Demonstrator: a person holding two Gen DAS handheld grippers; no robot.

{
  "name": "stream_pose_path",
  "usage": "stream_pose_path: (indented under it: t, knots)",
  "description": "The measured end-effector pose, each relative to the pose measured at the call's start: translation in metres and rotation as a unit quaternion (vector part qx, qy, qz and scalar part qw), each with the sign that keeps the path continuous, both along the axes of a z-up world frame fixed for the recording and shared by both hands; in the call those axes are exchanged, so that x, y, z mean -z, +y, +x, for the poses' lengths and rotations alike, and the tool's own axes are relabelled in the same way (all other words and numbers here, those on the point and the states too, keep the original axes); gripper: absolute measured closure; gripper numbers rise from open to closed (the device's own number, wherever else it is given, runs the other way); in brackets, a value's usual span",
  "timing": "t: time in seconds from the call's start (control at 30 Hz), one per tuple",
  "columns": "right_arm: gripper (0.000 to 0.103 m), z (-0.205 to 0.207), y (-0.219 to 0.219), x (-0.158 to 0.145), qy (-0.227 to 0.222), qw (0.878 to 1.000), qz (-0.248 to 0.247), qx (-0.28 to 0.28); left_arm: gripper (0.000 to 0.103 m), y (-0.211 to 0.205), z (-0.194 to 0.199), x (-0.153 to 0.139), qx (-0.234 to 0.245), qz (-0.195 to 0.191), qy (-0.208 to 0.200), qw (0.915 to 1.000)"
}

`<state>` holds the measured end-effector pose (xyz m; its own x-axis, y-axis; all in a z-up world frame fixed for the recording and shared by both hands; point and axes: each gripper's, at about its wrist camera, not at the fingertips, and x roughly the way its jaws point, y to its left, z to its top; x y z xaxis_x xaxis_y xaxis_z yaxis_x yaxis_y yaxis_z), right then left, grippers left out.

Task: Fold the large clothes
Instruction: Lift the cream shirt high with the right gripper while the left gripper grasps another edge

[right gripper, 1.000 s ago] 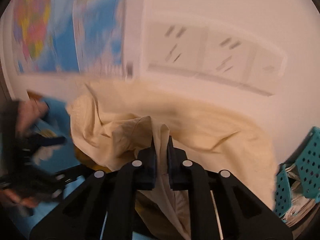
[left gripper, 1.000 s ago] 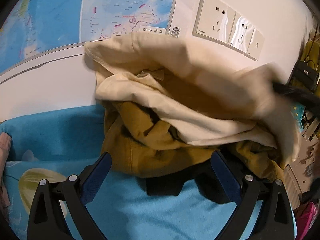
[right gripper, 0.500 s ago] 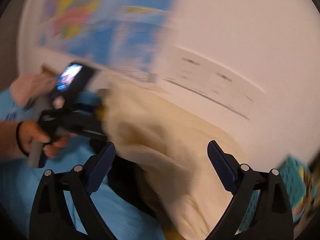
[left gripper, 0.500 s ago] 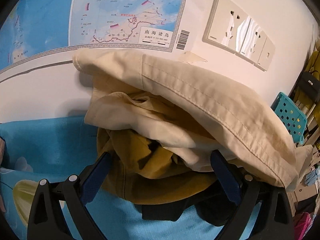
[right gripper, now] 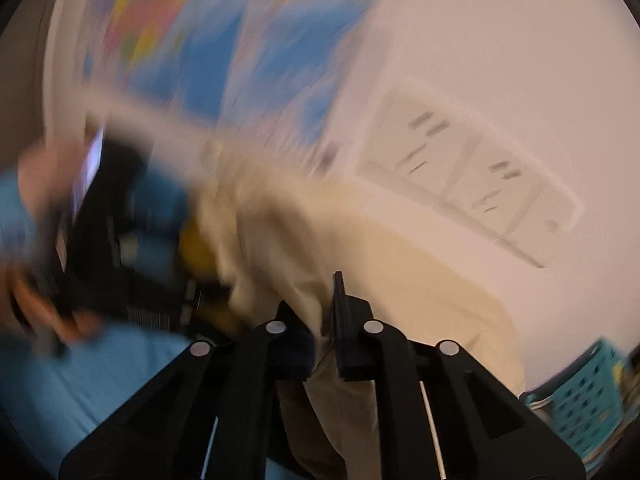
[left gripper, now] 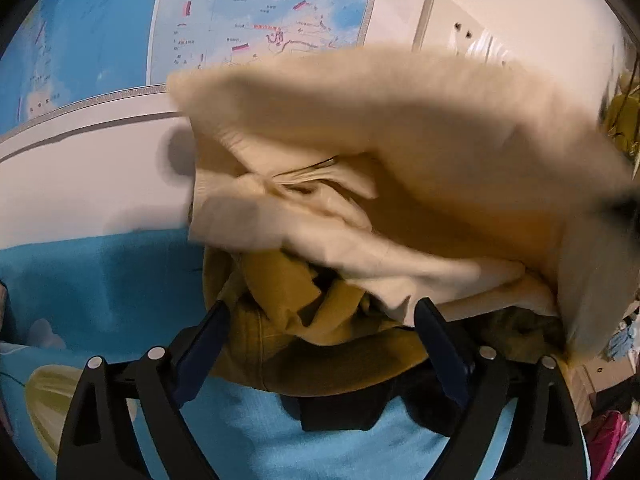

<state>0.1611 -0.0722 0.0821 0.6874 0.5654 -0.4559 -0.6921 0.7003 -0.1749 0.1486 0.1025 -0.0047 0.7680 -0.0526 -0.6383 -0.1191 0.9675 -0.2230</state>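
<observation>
A cream garment (left gripper: 400, 168) lies bunched on top of a mustard garment (left gripper: 304, 344) and a black one (left gripper: 340, 412) on a blue sheet (left gripper: 100, 280). Its upper fold is lifted and blurred. My left gripper (left gripper: 320, 344) is open, its fingers on either side of the mustard cloth. My right gripper (right gripper: 324, 320) is shut on a fold of the cream garment (right gripper: 400, 300). The right wrist view is motion-blurred and shows the left gripper and hand (right gripper: 80, 260) at the left.
A wall with a map (left gripper: 240, 20) and a row of sockets (left gripper: 460, 36) stands right behind the pile. A teal perforated basket (right gripper: 580, 396) sits at the right. Clutter (left gripper: 616, 360) lies past the bed's right edge.
My right gripper was shut on the cream cloth, opened half a second ago, and is now shut on a fold of it again. The cream top fold has lifted and swings.
</observation>
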Motion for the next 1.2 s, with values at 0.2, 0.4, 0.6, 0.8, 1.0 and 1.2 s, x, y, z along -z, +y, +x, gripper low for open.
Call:
stream_pose_path:
  t: [0.2, 0.4, 0.6, 0.8, 1.0, 1.2]
  knots:
    - [0.099, -0.005, -0.073, -0.072, -0.006, 0.99, 0.135, 0.03, 0.007, 0.001, -0.013, -0.009, 0.026, -0.009, -0.045, 0.9986]
    - [0.099, -0.021, -0.117, -0.142, -0.035, 0.98, 0.192, 0.042, 0.006, -0.004, -0.022, -0.024, 0.038, -0.004, -0.08, 0.996]
    - [0.099, -0.048, -0.133, -0.177, -0.061, 0.975, 0.21, 0.043, 0.007, -0.032, -0.022, -0.029, 0.072, 0.086, -0.115, 0.987]
    - [0.099, -0.075, -0.16, -0.199, -0.073, 0.971, 0.22, 0.059, 0.1, -0.017, -0.023, -0.079, 0.129, 0.029, -0.141, 0.9811]
    - [0.1, -0.153, -0.197, -0.267, -0.126, 0.958, 0.256, 0.04, 0.101, 0.039, -0.112, -0.21, 0.116, -0.01, -0.295, 0.9482]
    - [0.1, -0.215, -0.202, -0.289, -0.152, 0.953, 0.263, 0.01, 0.082, 0.077, -0.238, -0.281, 0.121, 0.01, -0.405, 0.9062]
